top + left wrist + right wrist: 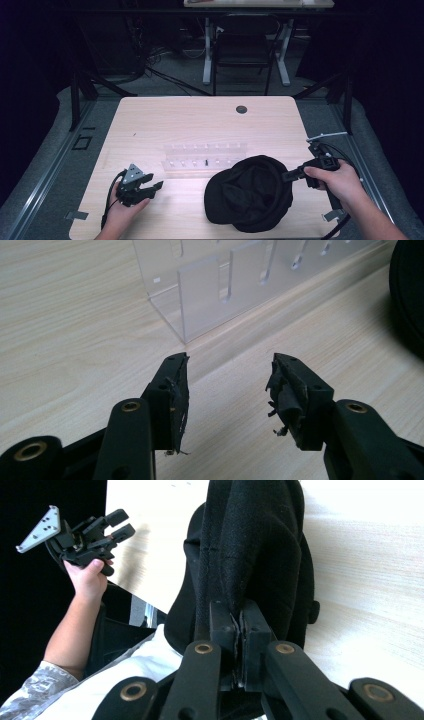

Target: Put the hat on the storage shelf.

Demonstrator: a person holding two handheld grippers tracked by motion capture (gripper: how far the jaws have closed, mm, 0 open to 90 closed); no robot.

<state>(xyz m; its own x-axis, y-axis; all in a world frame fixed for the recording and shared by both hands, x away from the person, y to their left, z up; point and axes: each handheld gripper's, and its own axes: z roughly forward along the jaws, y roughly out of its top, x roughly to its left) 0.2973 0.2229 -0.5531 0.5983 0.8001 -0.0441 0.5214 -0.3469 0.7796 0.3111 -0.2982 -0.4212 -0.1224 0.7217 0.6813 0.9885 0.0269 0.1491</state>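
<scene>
The table (150, 120) is a pale wood top with a small round hole (241, 109) near its far edge, and beyond it on the dark floor stands a black chair (245, 47) between white table legs. On the near right part of the table lies a black cap (250, 195), the biggest thing on the top; its brim points toward the near left and its crown bulges toward the right, where the fabric is pulled up off the wood. Just beyond the cap, near the middle of the table, a clear plastic rack (205, 156) lies with a row of slots along its length; in the left gripper view its near corner (200, 295) stands close ahead of the jaws, and the cap's dark edge (407, 290) shows at the right. The right tongs (289, 175) are clamped shut on the right edge of the cap; in the right gripper view the jaws press together on a fold of the black cloth (240, 555). The left tongs (155, 186) sit low over bare wood at the near left, held in the person's left hand (125, 205), jaws spread wide with nothing between them, well apart from the cap and pointing toward the rack.
</scene>
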